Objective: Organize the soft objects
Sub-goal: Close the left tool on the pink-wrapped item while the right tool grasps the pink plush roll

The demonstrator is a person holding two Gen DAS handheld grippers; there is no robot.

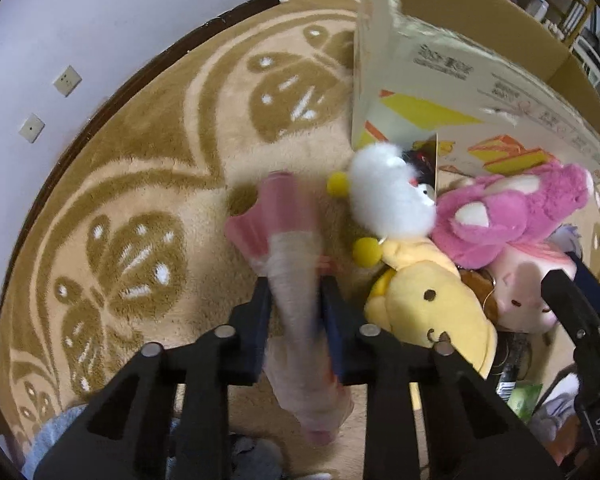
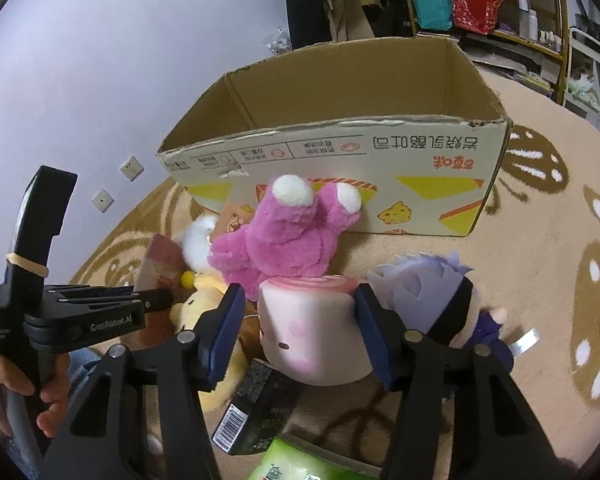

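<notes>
**Both claws on plush toys beside the open box**

The left claw (image 1: 296, 312) is clenched on a long pale plush with pink fins (image 1: 288, 264), blurred in the left wrist view, its pads pinching the toy's narrow middle above the patterned rug (image 1: 140, 168). The right claw (image 2: 298, 320) grips a pink-and-white marshmallow-shaped plush (image 2: 308, 332), one blue pad pressed against each side.

The rest of the pile lies on the rug against the front wall of the open cardboard box (image 2: 340, 148): a magenta bear (image 2: 284, 236) leans on the box, a white fluffy toy (image 1: 388, 196) and a yellow duck plush (image 1: 428, 312) lie just beside it, and a purple-haired doll (image 2: 440, 296) touches the marshmallow plush. A black packet (image 2: 256, 404) and a green packet (image 2: 300, 464) lie nearer the camera. A hand (image 2: 16, 380) holds the left claw's handle.
</notes>
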